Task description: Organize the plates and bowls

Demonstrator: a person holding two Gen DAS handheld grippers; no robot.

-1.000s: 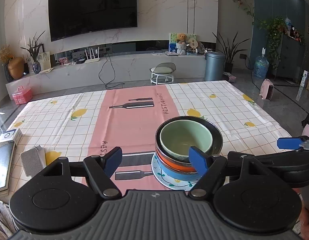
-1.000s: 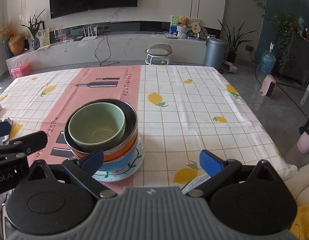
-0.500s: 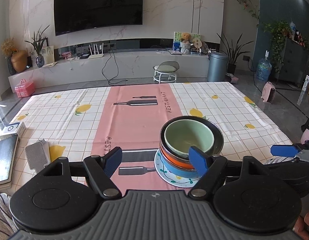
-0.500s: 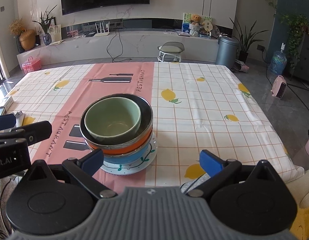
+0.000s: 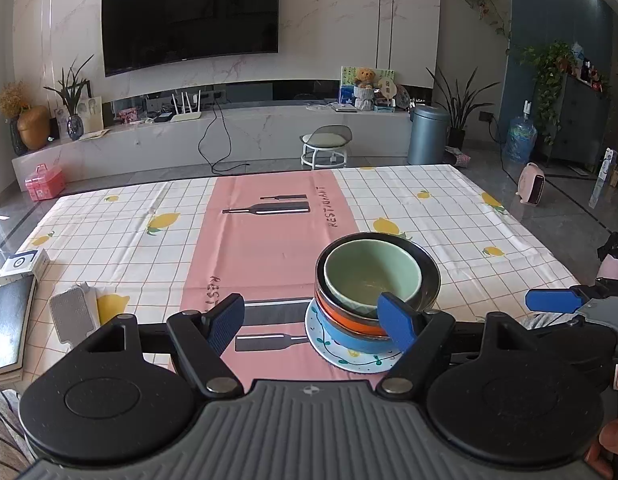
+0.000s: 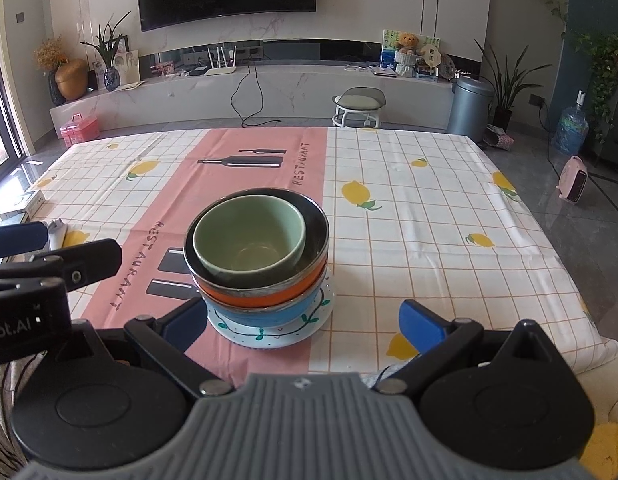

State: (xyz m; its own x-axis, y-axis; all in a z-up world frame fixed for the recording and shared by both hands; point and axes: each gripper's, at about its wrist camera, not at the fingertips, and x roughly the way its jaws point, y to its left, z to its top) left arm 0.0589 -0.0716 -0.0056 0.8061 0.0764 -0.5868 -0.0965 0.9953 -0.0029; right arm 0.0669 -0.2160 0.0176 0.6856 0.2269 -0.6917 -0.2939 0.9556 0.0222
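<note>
A stack stands near the table's front edge: a white patterned plate [image 6: 269, 334] at the bottom, a blue bowl [image 6: 265, 312], an orange steel-rimmed bowl [image 6: 265, 294], and a pale green bowl [image 6: 249, 236] nested on top. The stack also shows in the left wrist view [image 5: 373, 280]. My left gripper [image 5: 313, 320] is open and empty, just short of the stack and to its left. My right gripper [image 6: 303, 322] is open and empty, in front of the stack.
The table [image 5: 109, 232] has a lemon-checked cloth with a pink centre strip. A grey pad [image 5: 71, 316], a dark book [image 5: 7, 316] and a small white box [image 5: 23, 266] lie at its left edge. The floor drops off at the right.
Both grippers have drawn back and risen from the stack, so it looks smaller and farther. Both stay open. The stack has not moved.
</note>
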